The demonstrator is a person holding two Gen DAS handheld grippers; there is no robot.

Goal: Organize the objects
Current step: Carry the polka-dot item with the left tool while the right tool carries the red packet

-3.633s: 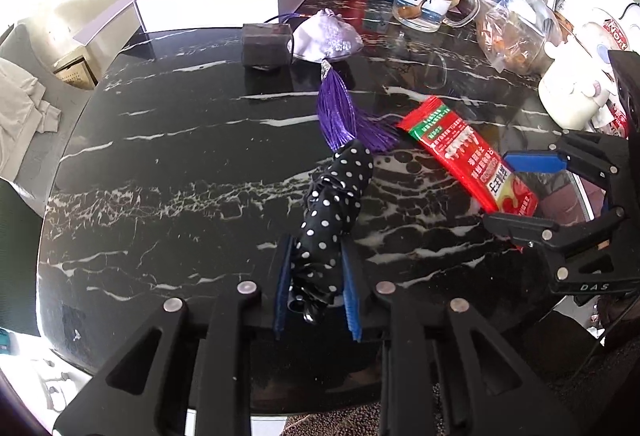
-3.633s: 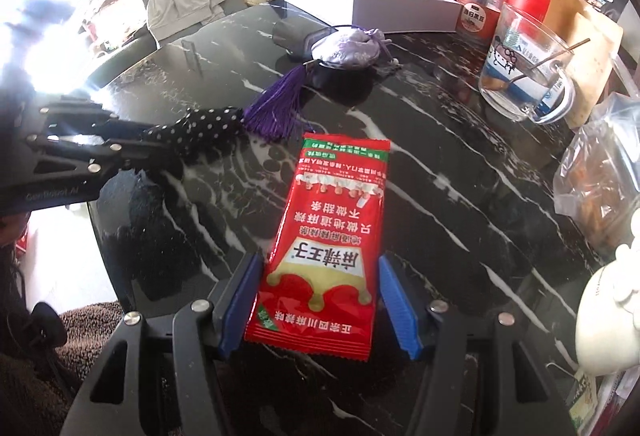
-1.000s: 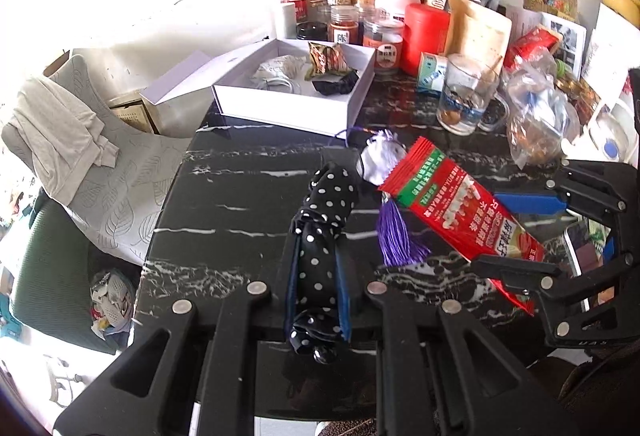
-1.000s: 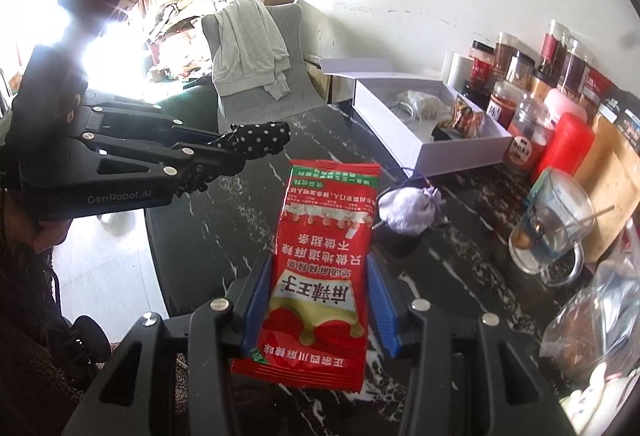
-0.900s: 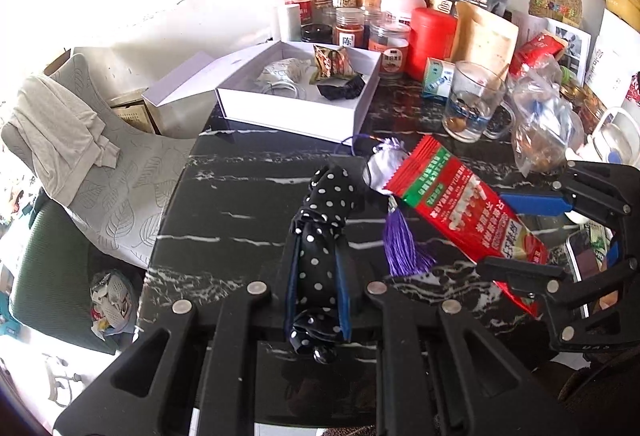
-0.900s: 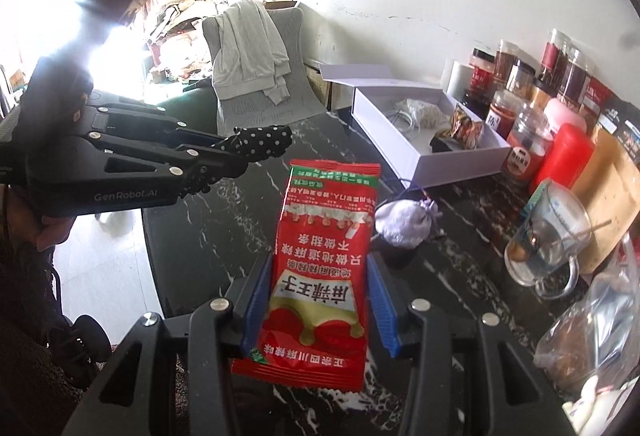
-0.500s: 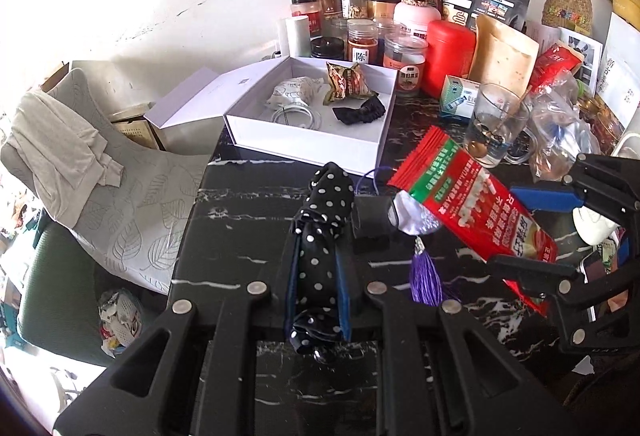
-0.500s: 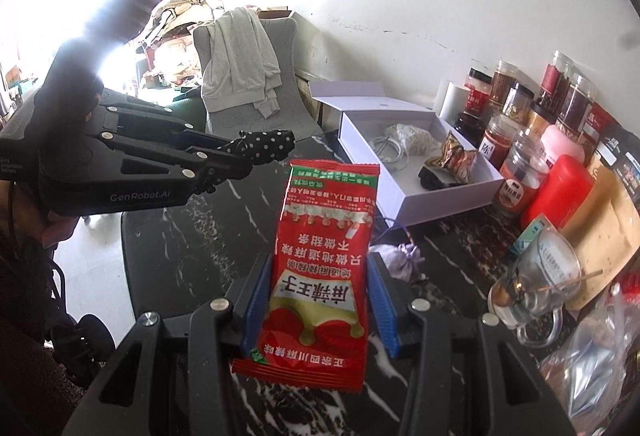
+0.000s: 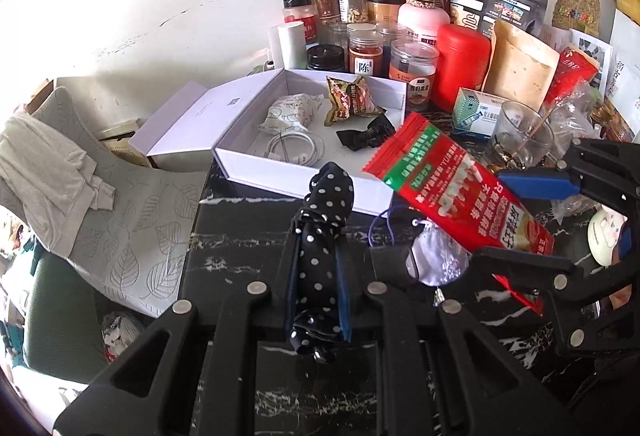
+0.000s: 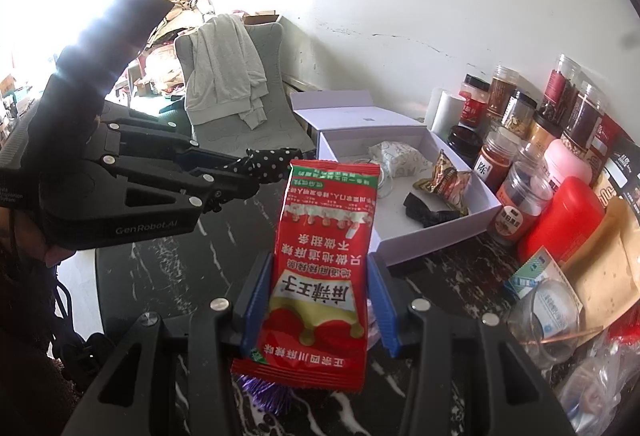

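Black marble table (image 9: 240, 244) against a white wall, crowded at the back with spice jars (image 9: 364, 53), a red canister (image 9: 464, 63) and pouches. White box (image 9: 280, 171) open at the table's far edge, lid folded back to the left; already inside: a wrapped packet (image 9: 292, 111), a coiled cable (image 9: 296, 149), a crinkled snack bag (image 9: 350, 97) and a black bow (image 9: 366, 131). Evidently the collecting place for loose items.

Left gripper (image 9: 316, 276) clenched tight on a polka-dot cloth (image 9: 324, 232), gripped along its length, rolled end poking past the fingertips toward the box's near wall; hence easy to drop over the rim once carried forward. Not yet above the box interior.

Right gripper (image 10: 316, 296) clamped on a red snack packet (image 10: 324, 260), pads pressing its two long edges, upper half standing free and reaching up across the box's near corner in the right wrist view. Edge grip probably chosen because the flat packet offers little else to pinch.

Both loads aloft, side by side, clear of the tabletop. Silver pouch (image 9: 436, 264) with purple tassel (image 10: 260, 392) below the packet on the marble, beside a small dark object, seemingly awaiting its turn.

Likely step: carrying both items toward the box. Risk: packet and cloth crowding each other at the same near wall.
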